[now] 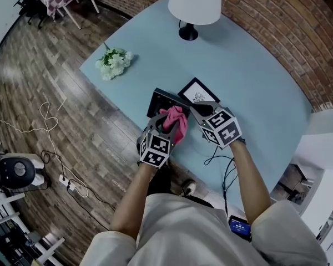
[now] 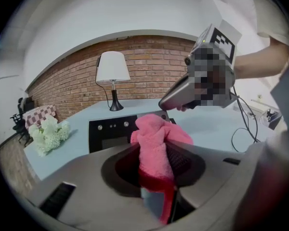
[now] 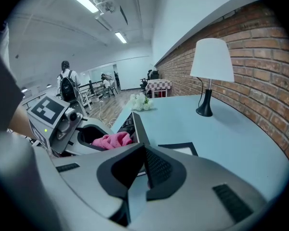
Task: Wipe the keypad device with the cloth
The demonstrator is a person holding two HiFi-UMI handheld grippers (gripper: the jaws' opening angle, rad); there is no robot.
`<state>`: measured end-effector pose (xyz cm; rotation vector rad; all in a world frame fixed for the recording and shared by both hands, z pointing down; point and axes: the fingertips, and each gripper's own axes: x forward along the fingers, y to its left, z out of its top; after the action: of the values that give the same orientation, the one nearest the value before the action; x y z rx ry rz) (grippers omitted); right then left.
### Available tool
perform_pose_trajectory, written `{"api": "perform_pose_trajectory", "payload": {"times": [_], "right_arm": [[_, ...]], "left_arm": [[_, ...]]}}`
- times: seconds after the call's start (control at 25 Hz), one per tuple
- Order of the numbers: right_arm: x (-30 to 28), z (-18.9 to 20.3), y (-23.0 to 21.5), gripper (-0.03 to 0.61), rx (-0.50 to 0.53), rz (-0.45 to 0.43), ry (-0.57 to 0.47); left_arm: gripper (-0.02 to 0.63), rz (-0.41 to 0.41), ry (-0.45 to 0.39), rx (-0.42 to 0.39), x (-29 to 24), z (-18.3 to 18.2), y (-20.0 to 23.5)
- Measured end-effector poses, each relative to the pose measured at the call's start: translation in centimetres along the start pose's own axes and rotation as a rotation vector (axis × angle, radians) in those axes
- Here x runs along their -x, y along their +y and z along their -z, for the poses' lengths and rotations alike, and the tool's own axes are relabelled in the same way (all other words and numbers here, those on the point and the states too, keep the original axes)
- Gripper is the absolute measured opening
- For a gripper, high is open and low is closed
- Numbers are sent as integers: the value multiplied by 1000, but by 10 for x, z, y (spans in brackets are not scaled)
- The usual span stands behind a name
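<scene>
The black keypad device [image 1: 161,100] sits near the front edge of the light-blue table [image 1: 250,76], tipped up on its side. My right gripper [image 1: 192,107] appears shut on its right edge; in the right gripper view the thin edge of the device [image 3: 134,124] runs into the jaws of the right gripper [image 3: 140,154]. My left gripper [image 1: 165,122] is shut on a pink cloth [image 1: 176,124]. The bunched cloth [image 2: 156,141] sticks out of the left gripper [image 2: 156,153], just in front of the device's face [image 2: 111,131] with its round buttons.
A black-framed picture [image 1: 199,92] lies flat just behind the device. A white lamp [image 1: 192,7] stands at the back and a bunch of white flowers [image 1: 114,62] lies at the table's left edge. A black cable [image 1: 219,158] trails off the front edge.
</scene>
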<state>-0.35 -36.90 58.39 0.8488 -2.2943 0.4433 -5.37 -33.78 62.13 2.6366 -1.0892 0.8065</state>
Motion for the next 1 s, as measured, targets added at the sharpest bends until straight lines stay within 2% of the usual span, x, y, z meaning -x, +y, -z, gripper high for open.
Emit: {"api": "perform_pose_trajectory", "payload": {"times": [0.52,0.68,0.8,0.92,1.0], "right_arm": [[-2,0,1,8,2,10,-1],[-1,0,1,8,-12,17,-9],[-2,-1,1,8,-2,18,-8],[1,-4,-3,32,15,51,-34],[10,-5,-8,34,-30,95,-88]], "left_arm": [[163,9,80,64,8,57,-12],[164,20,100,60,11,67,-15],[163,22,92,54,17,61,-12],[163,39,8,46,27,33,-7],[163,41,-57,23,33,4,-3]]}}
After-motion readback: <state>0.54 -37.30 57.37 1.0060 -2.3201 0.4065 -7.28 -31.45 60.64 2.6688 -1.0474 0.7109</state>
